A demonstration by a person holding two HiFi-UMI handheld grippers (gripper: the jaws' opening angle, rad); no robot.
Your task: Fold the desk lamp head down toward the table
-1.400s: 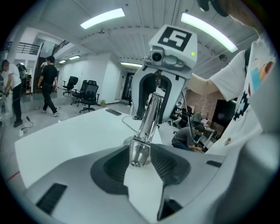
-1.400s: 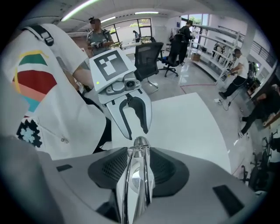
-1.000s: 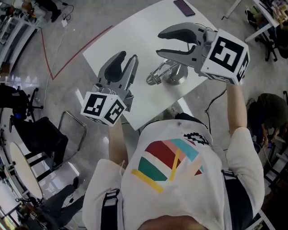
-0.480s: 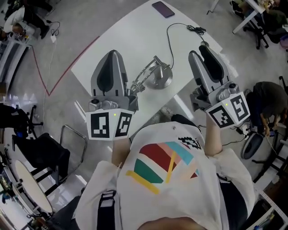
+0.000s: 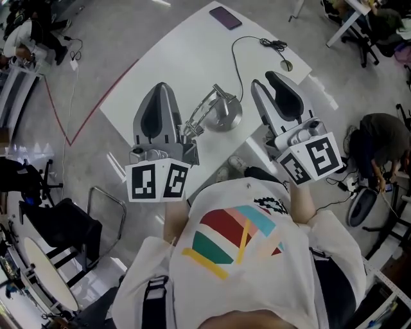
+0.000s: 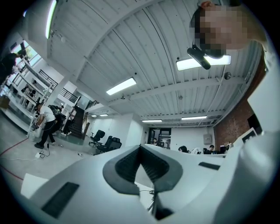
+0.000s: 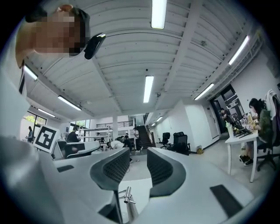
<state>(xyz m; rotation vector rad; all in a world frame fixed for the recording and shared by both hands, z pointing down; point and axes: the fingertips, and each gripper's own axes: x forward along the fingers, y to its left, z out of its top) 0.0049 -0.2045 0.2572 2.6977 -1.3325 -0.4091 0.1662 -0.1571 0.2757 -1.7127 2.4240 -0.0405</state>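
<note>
A silver desk lamp [image 5: 221, 110] with a round base sits on the white table [image 5: 192, 51], its jointed arm folded low toward the table's near edge. My left gripper [image 5: 160, 90] hovers just left of the lamp, shut and holding nothing. My right gripper [image 5: 270, 80] hovers just right of it, its jaws closing to a narrow slit with nothing between them. Neither touches the lamp. In the left gripper view its pads [image 6: 141, 148] meet at the tips. In the right gripper view a metal lamp joint [image 7: 127, 194] shows below the right gripper [image 7: 138, 153].
The lamp's black cable [image 5: 241, 48] loops across the table to its far right corner. A dark phone [image 5: 226, 17] lies at the far edge. A chair [image 5: 96, 205] stands on the floor left of the person. Desks and people are around the room.
The right gripper has swung off the lamp to its right side and narrowed its jaws. The left gripper's jaws have shut and it has risen a little beside the lamp.
</note>
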